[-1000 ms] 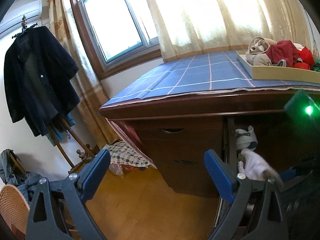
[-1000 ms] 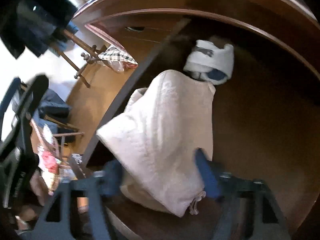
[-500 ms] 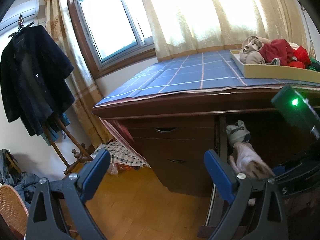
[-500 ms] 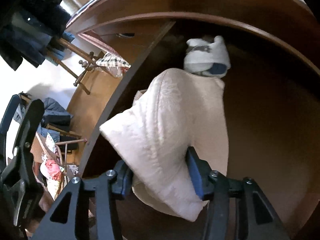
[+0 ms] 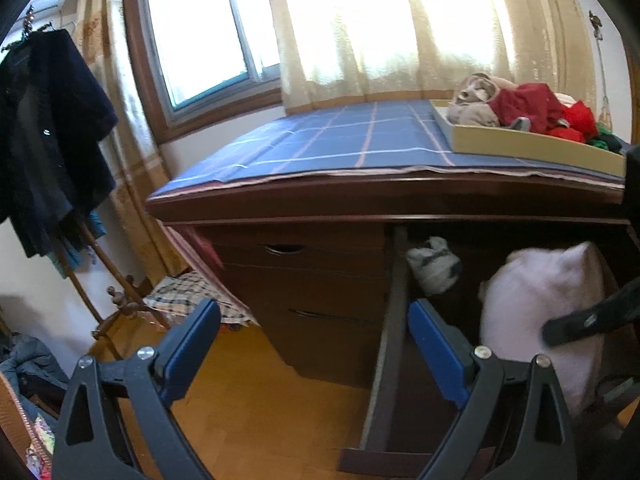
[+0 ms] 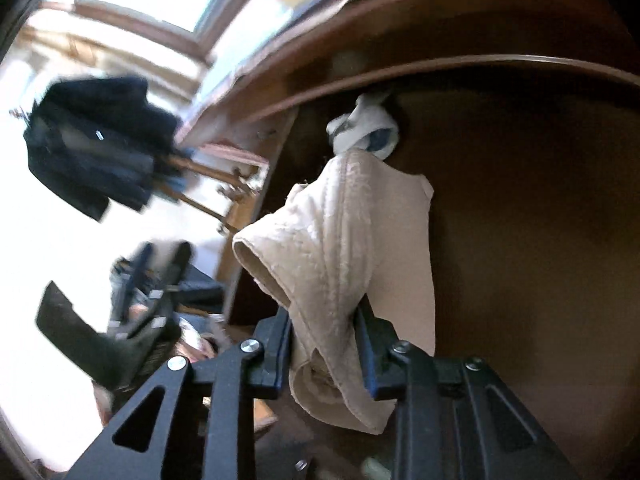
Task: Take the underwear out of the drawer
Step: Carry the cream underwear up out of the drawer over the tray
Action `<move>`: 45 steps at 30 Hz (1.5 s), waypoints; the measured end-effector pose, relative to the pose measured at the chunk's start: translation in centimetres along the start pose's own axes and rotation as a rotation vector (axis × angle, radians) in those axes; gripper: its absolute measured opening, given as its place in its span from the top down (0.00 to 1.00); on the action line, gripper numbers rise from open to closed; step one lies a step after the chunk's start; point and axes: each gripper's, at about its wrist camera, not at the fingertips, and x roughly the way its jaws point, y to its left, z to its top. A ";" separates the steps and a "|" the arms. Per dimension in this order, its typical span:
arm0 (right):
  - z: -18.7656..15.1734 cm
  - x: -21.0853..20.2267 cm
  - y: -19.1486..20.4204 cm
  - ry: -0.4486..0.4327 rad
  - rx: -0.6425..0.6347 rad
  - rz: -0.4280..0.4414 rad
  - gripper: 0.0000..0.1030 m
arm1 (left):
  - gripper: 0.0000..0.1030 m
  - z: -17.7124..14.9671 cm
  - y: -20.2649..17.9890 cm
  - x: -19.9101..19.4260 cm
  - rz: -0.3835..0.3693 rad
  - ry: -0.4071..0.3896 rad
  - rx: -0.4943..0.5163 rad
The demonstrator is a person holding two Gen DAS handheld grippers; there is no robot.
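1. the cream underwear [image 6: 352, 248] is pinched between the blue pads of the right gripper [image 6: 326, 344]. the jaws are closing on the cloth, and they are seen much nearer together than a second ago.
2. the underwear is bunched up more now, and it is hung from the pads over the open drawer [image 6: 520, 240]. a second ago it was spread wider between the pads.
3. in the left wrist view, the underwear [image 5: 548, 312] is seen bigger and more to the right than before, in front of the dark drawer space.
4. a small white and grey bundle [image 6: 366, 128] is left at the back of the drawer, just behind the underwear. its place in the drawer is not changed.
5. the left gripper [image 5: 316, 344] is held spread apart with nothing between its pads, the same as a second ago.
6. a tray [image 5: 532, 148] of red and tan clothes is seen on the blue checked cloth [image 5: 340, 144] on top of the desk, as before.
7. the dark coat [image 5: 48, 136] is seen hung at the left.
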 end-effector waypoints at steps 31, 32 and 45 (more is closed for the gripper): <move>20.5 -21.2 0.6 -0.642 0.093 0.177 0.71 | 0.06 -0.3 -7.6 1.3 -0.099 -0.032 0.097; 21.8 -20.5 -0.9 -0.649 0.133 0.143 0.71 | 0.06 -0.2 -7.7 1.3 -0.099 -0.036 0.102; 25.5 -17.4 -4.9 -0.632 0.263 -0.111 0.71 | 0.06 -0.2 -7.9 1.3 -0.093 -0.024 0.076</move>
